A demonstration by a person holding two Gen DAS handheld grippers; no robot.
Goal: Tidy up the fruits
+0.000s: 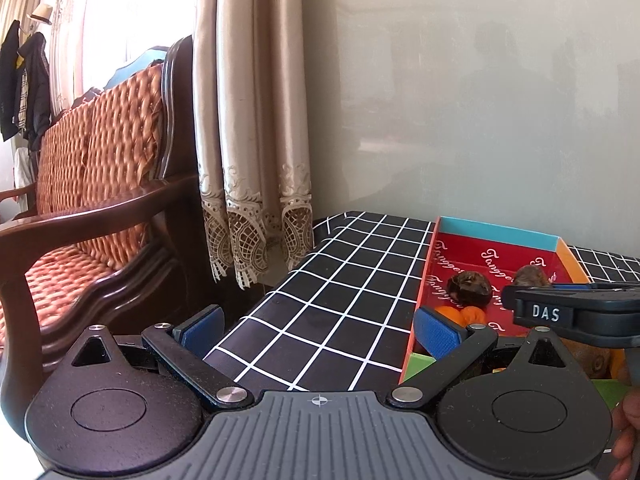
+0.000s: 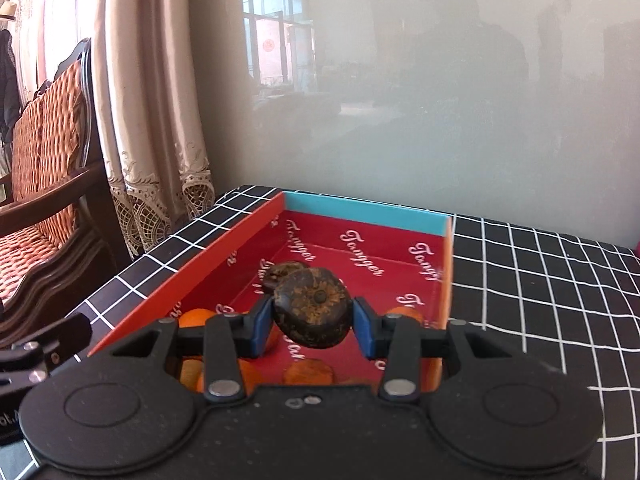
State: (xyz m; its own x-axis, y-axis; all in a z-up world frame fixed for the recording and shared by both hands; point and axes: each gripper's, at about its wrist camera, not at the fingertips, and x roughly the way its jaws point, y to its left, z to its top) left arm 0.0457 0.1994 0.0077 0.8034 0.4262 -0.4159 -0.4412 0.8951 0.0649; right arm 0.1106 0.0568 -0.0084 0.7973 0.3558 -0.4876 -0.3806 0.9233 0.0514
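Note:
A red cardboard tray (image 2: 224, 264) with a blue far wall sits on the black checked tablecloth. My right gripper (image 2: 312, 320) is shut on a dark brown wrinkled fruit (image 2: 314, 312), held just above the tray. A second dark fruit (image 2: 280, 274) lies in the tray behind it, with several orange fruits (image 2: 196, 318) at the near end. In the left wrist view my left gripper (image 1: 318, 326) is open and empty over the cloth, left of the tray (image 1: 424, 284). There the dark fruits (image 1: 468, 288) and orange fruits (image 1: 468, 314) show, with the right gripper's body (image 1: 576, 312) over them.
The checked tablecloth (image 1: 340, 292) covers the table up to a grey wall. A wooden chair with orange woven cushions (image 1: 92, 184) and beige curtains (image 1: 248, 120) stand left of the table. The table's left edge (image 2: 132, 264) runs close to the tray.

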